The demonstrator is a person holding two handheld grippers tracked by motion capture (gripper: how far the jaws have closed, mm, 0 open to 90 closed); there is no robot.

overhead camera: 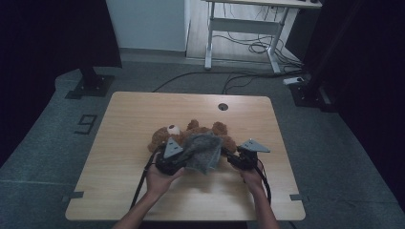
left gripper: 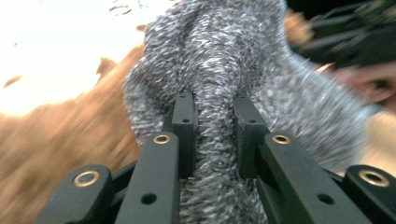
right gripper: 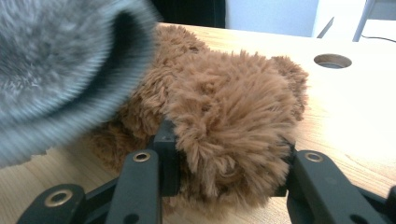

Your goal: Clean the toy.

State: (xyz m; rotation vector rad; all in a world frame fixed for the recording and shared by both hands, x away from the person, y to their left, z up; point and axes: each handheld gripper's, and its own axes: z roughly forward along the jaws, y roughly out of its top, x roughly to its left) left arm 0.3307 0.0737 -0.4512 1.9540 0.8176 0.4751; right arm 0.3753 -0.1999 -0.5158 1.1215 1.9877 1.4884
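The left gripper point(left gripper: 215, 126) has its jaws clamped on a grey fuzzy cloth point(overhead camera: 203, 151), held over the brown teddy bear point(overhead camera: 191, 133) at the counter point(overhead camera: 124, 119) middle; the right gripper point(right gripper: 224, 154) clamps a bear limb; dressing seems underway; next, pull the cloth over gently.

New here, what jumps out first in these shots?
A fluffy brown teddy bear lies mid-table on the light wooden table. The left gripper is shut on a grey knitted fuzzy garment draped over the bear. The right gripper clamps one furry brown limb of the bear at its right side.
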